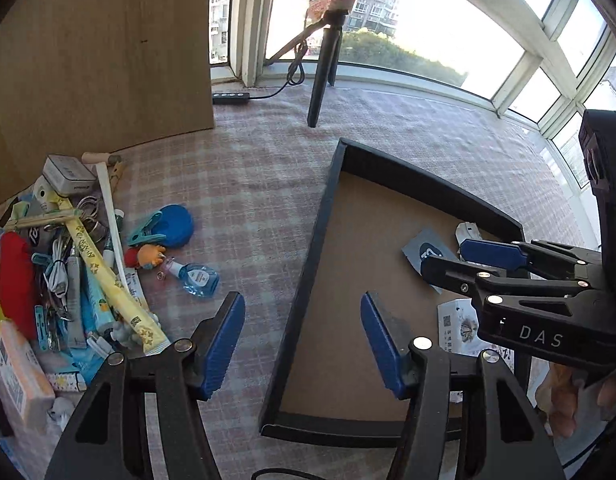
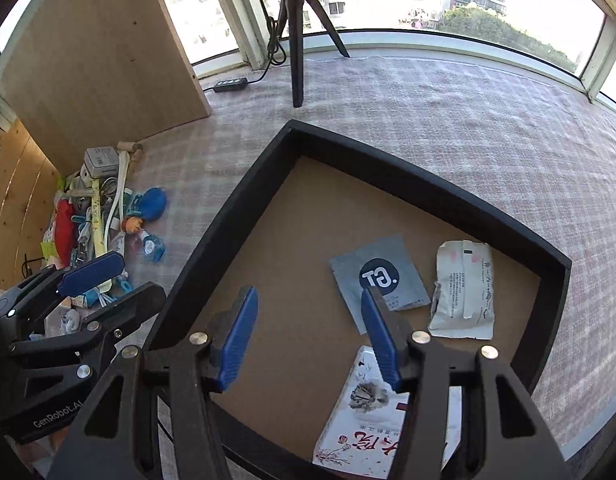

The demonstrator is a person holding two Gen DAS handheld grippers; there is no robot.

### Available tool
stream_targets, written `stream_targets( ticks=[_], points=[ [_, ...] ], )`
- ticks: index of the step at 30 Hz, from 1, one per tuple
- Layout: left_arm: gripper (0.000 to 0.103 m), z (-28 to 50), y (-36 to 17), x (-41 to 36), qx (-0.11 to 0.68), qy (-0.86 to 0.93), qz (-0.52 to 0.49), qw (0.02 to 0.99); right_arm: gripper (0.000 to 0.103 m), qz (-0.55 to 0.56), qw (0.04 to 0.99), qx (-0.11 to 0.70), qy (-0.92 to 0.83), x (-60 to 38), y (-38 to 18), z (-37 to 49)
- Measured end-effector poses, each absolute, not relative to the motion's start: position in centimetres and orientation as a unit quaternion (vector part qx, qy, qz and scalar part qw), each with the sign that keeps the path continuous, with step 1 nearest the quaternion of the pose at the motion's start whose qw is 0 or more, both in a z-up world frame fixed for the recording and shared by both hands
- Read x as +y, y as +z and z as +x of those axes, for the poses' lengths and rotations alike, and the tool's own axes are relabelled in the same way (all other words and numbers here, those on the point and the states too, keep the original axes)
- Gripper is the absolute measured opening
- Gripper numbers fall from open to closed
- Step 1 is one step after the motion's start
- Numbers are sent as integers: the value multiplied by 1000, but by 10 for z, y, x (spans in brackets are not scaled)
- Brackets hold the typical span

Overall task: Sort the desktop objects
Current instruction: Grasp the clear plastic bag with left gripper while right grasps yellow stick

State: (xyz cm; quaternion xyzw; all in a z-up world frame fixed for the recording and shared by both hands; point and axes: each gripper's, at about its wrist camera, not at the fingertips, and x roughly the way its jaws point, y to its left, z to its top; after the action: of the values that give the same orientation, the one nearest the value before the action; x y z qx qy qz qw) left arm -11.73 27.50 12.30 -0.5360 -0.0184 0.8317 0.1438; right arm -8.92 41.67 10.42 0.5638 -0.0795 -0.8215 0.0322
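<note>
The left gripper [image 1: 304, 340] hangs above the checked tablecloth [image 1: 248, 184], near the left wall of the black tray [image 1: 308, 280]. Its blue pads [image 1: 224, 344] stand wide apart and nothing is between them. The right gripper [image 2: 308, 340] is over the inside of the tray, and its pads [image 2: 236, 340] are also apart and hold nothing.

Three flat packets lie on the brown floor of the tray. The grey sachet [image 2: 380, 280] with a black round logo is in the middle. The crumpled white packet [image 2: 464, 288] lies just beside it, on its right. The white packet with red characters [image 2: 364, 420] lies near the front wall, partly under the right gripper.

The pile of small things [image 1: 68, 272] stays on the cloth at the left, well apart from the tray. At its edge I see a blue clip [image 1: 164, 226], a small orange figure [image 1: 148, 256] and a clear blue bottle [image 1: 196, 278]. A long yellow tube [image 1: 104, 276] lies across the pile, and a white charger [image 1: 68, 174] is at its far end, near the wooden board [image 1: 108, 52]. A black tripod [image 1: 324, 64] stands on the cloth by the window.
</note>
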Motion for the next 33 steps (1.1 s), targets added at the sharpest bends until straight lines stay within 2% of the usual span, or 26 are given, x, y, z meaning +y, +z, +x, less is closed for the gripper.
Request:
stream_targets(
  ticks=[5,10,15,18,24,33],
  points=[
    [53,-95,112,200,-29,835,-542,90,50,566,91,-45,-818,349,106,-102],
    [48,-68,91,120,-52,830,-555,36,37,570,144,-16,-809,287,106,-123],
    [41,-40,68,56,-58,818,-573,-9,30,578,188,3,-794,228,106,-148],
    [41,-28,56,30,-64,812,-580,-14,27,587,205,19,-783,198,101,-162],
    [41,-20,40,7,-68,807,-587,-17,26,609,220,43,-761,158,80,-185],
    [41,-46,28,21,-41,798,-601,5,26,623,230,56,-745,133,62,-209]
  ],
)
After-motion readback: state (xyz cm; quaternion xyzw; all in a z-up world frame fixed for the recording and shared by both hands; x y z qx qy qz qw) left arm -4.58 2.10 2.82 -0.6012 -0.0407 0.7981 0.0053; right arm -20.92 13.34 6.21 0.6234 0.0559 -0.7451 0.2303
